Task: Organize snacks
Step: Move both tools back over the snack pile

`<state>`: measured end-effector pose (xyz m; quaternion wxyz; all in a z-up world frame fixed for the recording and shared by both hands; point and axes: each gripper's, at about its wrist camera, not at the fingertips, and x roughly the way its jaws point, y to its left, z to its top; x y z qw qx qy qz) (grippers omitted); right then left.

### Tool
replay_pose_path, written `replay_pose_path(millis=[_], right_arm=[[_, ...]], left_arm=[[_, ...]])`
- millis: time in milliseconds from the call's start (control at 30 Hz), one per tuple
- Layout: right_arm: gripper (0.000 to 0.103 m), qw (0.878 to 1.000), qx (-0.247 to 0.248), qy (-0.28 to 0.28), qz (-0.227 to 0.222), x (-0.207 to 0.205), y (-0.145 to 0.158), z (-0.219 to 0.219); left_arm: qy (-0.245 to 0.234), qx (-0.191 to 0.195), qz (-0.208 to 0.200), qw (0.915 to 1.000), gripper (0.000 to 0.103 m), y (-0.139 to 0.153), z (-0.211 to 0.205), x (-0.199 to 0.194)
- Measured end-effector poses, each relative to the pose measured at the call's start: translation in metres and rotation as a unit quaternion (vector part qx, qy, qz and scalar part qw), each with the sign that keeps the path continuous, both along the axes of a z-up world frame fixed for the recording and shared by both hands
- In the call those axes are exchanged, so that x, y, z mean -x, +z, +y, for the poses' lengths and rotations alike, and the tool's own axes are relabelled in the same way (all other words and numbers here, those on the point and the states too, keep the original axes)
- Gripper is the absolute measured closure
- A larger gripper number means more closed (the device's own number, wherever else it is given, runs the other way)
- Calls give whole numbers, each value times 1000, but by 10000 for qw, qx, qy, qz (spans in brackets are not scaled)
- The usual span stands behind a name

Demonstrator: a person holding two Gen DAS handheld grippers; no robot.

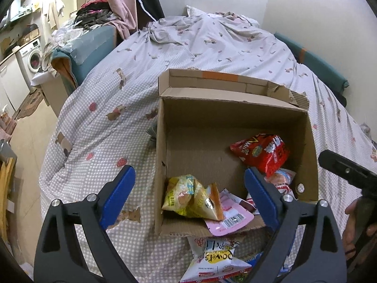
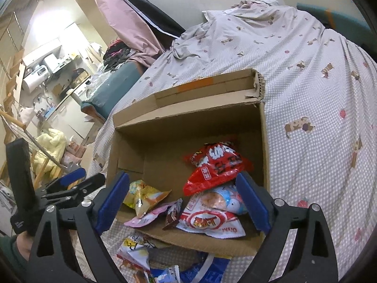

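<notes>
Item one, my left gripper: lower centre of the left wrist view, blue pads spread wide, nothing between them but the open view into the box; it holds nothing. Item two, my right gripper: lower centre of the right wrist view, jaws likewise wide apart and empty, poised over the near edge of the box. Item three, cardboard box: centre of both views, resting on the bed with its checked, animal-print cover, top flaps folded outward, far flap bearing a strip of orange tape. Contents, as I read them: a yellow snack bag at the lower left of the box interior, lying partly on a pink packet that overhangs the near flap; a red snack bag at the right of the interior, stacked on a white-and-red bag with a pale blue cartoon print; a small dark brown packet between the pink packet and the white-and-red bag. Item four, loose snacks outside the box: a white-and-yellow bag at the bottom centre of the left wrist view, just in front of the near flap, with more packets, partly blue, beside it at the frame's bottom edge. Item five, background: a washing machine at the left wrist view's far left, and a pile of clothes at its upper left.
</notes>
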<state>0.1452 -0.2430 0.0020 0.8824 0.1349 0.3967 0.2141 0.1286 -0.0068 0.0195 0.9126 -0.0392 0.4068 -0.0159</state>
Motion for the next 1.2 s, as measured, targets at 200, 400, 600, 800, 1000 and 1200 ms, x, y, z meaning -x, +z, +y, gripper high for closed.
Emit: replay_pose_path(millis=[200, 400, 600, 800, 1000, 1200], right_arm=[[9, 9999, 73, -72, 83, 13, 1, -2], [9, 9998, 183, -18, 28, 31, 7, -1], [8, 9995, 45, 164, 249, 49, 4, -6], [5, 9983, -65, -5, 586, 69, -5, -18], [5, 9945, 15, -349, 988, 77, -19, -30], [5, 9895, -74, -523, 1348, 77, -36, -39]], left_arm=[[94, 158, -15, 9998, 11, 7, 5, 14], [147, 136, -279, 9994, 11, 19, 9, 32], [200, 400, -44, 9990, 0, 17, 18, 43], [309, 217, 478, 9981, 0, -1, 22, 56], [535, 224, 810, 9950, 0, -17, 34, 68], [686, 867, 1268, 9857, 0, -39, 49, 68]])
